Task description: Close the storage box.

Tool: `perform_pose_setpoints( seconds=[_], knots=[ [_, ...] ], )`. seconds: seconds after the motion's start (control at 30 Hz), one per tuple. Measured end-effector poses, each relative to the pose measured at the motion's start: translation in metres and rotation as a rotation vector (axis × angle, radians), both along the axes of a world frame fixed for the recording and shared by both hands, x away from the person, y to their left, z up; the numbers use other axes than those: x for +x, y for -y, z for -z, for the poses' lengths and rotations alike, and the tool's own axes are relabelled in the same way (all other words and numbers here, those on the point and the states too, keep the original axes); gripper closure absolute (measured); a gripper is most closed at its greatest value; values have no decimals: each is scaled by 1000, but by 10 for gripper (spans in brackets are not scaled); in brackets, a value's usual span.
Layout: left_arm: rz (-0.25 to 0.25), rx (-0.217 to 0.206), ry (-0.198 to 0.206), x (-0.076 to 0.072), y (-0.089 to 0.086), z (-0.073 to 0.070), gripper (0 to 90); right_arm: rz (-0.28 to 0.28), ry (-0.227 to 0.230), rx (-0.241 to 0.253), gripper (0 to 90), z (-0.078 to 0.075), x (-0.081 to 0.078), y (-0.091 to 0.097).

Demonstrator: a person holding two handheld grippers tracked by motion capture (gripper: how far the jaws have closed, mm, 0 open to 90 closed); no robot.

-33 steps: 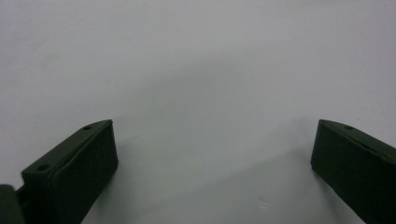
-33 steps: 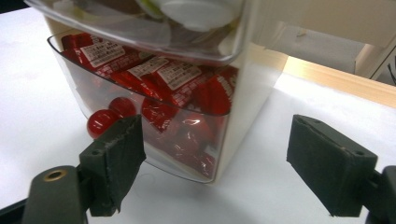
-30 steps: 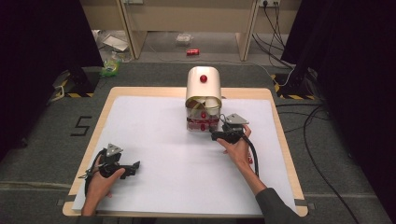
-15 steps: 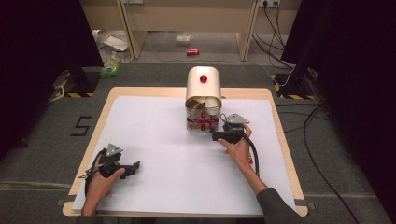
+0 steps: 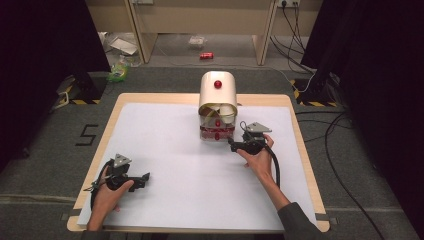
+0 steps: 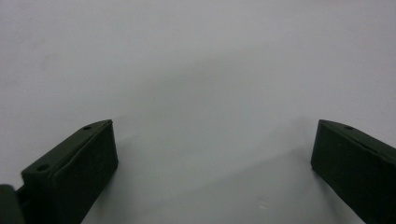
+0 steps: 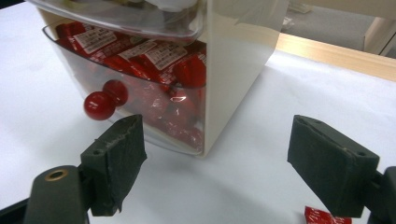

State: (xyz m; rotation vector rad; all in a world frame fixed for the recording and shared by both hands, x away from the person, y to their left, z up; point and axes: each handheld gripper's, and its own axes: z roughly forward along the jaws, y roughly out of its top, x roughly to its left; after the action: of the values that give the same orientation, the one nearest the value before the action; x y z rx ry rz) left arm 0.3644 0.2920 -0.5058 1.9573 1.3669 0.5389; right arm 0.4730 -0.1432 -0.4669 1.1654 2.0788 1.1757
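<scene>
Cream dispenser [image 5: 218,89], red-packet drawer [image 7: 140,84] shut.

box [image 5: 218,95]: standing at centre frame, packets showing inside
right gripper [image 5: 233,146]: hovering just beside box, lower right
left gripper [image 5: 145,177]: resting lower left, on table [image 5: 165,150]

This looks like a lab or test room, not a home. A wooden table [image 5: 300,150] with a white sheet [image 5: 165,145] on top stands alone on grey carpet [image 5: 50,150]. Black curtains [image 5: 375,75] hang on both sides. Cables [image 5: 345,150] run over the floor, yellow and black tape [image 5: 310,103] marks it, and a number five [image 5: 86,134] is taped beside the table
</scene>
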Motion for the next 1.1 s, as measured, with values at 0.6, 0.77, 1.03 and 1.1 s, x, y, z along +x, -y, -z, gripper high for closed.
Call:
perform_pose_setpoints(
  seconds=[0.6,0.77,1.03,1.1],
  knots=[
    [-2,-9,-1,0,0,0,0,4,-20,5,195,-9,-16,27],
    [-1,-10,0,0,-1,0,0,0,-16,-23,200,-10,-22,32],
    [-2,-14,0,0,-1,0,0,-9,-15,-19,203,-14,-29,35],
    [-1,-13,0,0,-1,0,0,-17,-12,-37,203,-13,-31,36]
  ],
)
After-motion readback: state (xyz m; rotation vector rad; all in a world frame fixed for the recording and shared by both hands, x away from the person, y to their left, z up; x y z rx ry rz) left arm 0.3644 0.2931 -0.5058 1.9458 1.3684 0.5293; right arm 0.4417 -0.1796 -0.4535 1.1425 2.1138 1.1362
